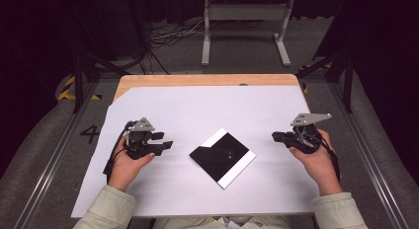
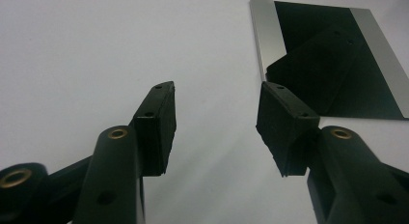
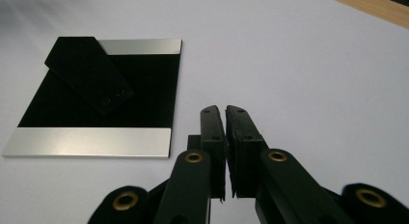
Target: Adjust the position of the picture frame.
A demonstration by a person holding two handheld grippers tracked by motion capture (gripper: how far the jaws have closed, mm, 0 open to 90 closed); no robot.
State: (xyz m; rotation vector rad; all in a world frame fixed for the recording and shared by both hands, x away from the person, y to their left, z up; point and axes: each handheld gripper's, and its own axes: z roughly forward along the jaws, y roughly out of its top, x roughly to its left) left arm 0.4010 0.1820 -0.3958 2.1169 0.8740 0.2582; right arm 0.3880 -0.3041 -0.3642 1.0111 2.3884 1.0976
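A: What is seen at the left of the high view?

B: The left gripper (image 1: 165,140) is held in a hand (image 1: 127,165) over the white sheet (image 1: 197,105) that covers the wooden table (image 1: 207,80). Its jaws are spread apart, and nothing is caught between them. In the left gripper view the black pads (image 2: 156,125) are shown well separated above bare sheet.

A: Where is the plate placed with respect to that claw?

B: The black plate with two silver edge strips (image 1: 223,157) is laid flat on the sheet, ahead of the left claw and a little to its right, apart from it. A smaller black rectangular piece (image 2: 316,69) is seen lying on the plate, turned at an angle to it.

A: And at the right?

B: The right gripper (image 1: 275,136) is held in the other hand (image 1: 316,160), with its jaws pressed together on nothing. In the right gripper view the plate (image 3: 96,103) is found ahead of the closed claw (image 3: 225,109) and to its left, untouched.
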